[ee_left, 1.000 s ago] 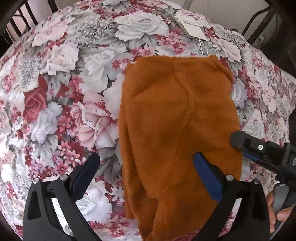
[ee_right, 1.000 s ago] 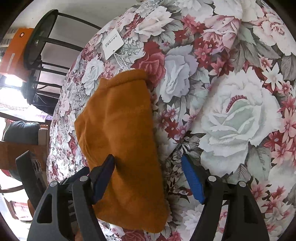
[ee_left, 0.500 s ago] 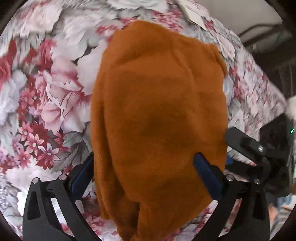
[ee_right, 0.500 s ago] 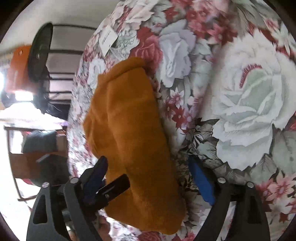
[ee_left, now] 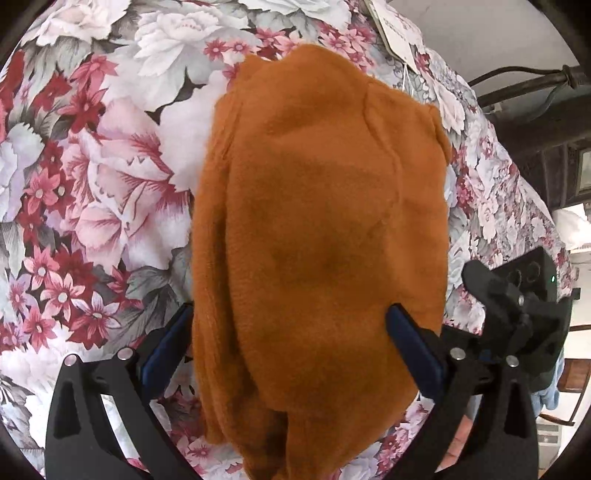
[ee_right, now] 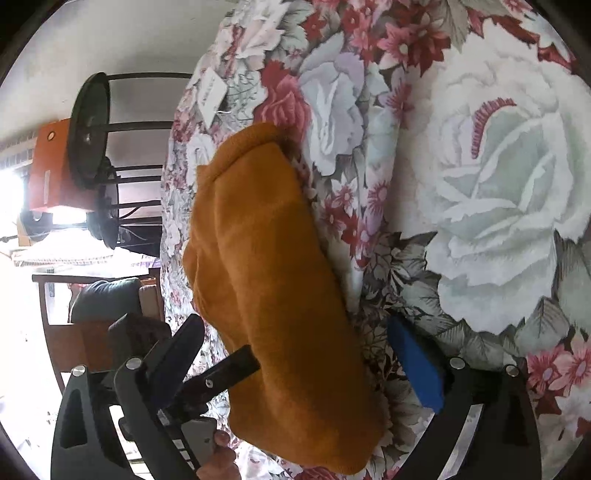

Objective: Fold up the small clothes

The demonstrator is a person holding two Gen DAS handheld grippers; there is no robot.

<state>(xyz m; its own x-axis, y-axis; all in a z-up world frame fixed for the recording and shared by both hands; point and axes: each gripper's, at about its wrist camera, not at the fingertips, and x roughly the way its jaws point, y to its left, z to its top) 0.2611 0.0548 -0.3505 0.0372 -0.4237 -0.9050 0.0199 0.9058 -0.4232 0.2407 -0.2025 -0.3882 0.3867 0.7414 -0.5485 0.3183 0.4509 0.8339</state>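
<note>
A small orange fleece garment [ee_left: 317, 229] lies folded lengthwise on the floral tablecloth [ee_left: 92, 177]. My left gripper [ee_left: 291, 347] is open, its blue-padded fingers spread on either side of the garment's near end. My right gripper [ee_right: 295, 354] is open too, straddling the same garment [ee_right: 273, 273] from its other side. The right gripper's body shows at the right in the left wrist view [ee_left: 517, 306], and the left gripper's finger [ee_right: 225, 376] shows beside the cloth in the right wrist view. A white paper tag [ee_left: 399, 33] on a string lies beyond the garment's far end.
The floral tablecloth [ee_right: 480, 192] covers the whole table. Dark metal chair frames [ee_right: 96, 133] and an orange box [ee_right: 48, 166] stand beyond the far edge. A hand [ee_right: 218, 458] holds a gripper at the bottom.
Both grippers have moved in closer over the garment's near end, which now fills more of each view. The right wrist view has tilted. Both grippers stay open.
</note>
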